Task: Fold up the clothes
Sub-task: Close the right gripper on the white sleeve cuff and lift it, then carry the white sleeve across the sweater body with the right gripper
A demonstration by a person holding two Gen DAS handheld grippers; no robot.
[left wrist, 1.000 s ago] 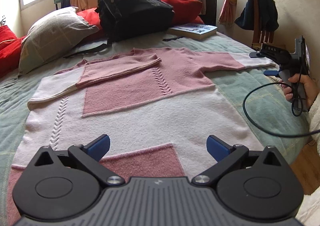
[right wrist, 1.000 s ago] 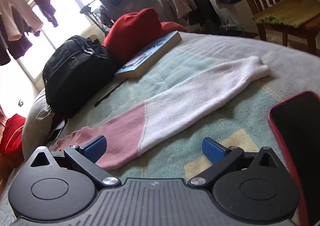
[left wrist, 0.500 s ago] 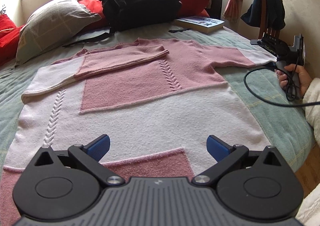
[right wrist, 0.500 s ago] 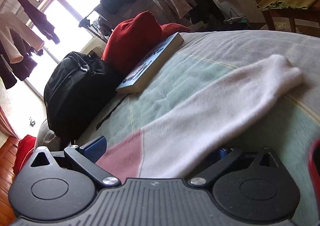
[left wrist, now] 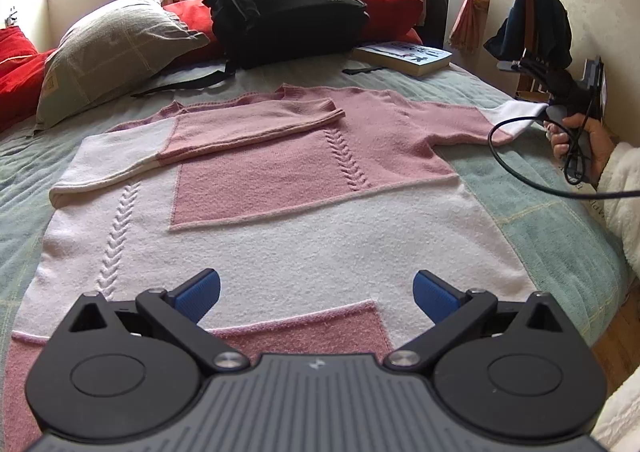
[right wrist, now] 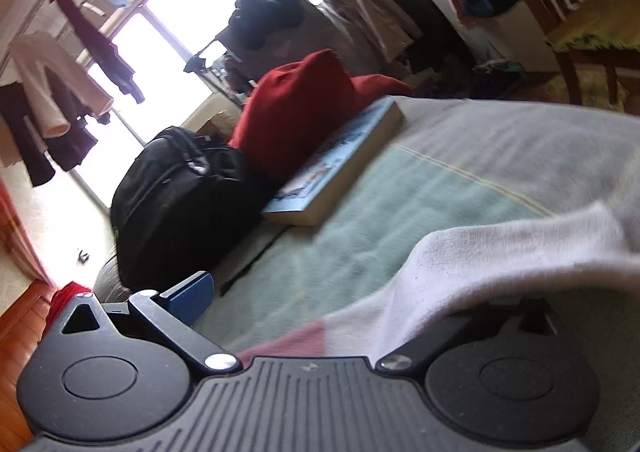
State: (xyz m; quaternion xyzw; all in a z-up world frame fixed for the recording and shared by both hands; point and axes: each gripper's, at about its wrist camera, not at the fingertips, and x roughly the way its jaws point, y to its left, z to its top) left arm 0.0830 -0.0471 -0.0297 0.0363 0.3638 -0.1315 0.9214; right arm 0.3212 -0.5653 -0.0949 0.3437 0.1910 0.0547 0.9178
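Note:
A pink and white knit sweater (left wrist: 280, 212) lies flat on the bed, its left sleeve (left wrist: 224, 128) folded across the chest. My left gripper (left wrist: 316, 292) is open and empty, hovering over the sweater's hem. My right gripper (left wrist: 560, 84) is at the far right end of the right sleeve (left wrist: 516, 112). In the right wrist view the white sleeve (right wrist: 500, 264) drapes over the right finger and hides it; the left finger (right wrist: 188, 296) stands wide. The jaws look open with the sleeve lying between them.
A black backpack (left wrist: 280, 0), a grey pillow (left wrist: 116, 48), red cushions (left wrist: 380, 8) and a book (left wrist: 404, 56) sit at the bed's far end. A wooden chair (left wrist: 536, 24) with dark clothes stands to the right. A black cable (left wrist: 520, 172) hangs from the right gripper. The bed edge (left wrist: 600, 292) is at right.
My right gripper has moved forward onto the white sleeve, which now lies over its right finger and is lifted slightly. My left gripper has edged forward over the hem.

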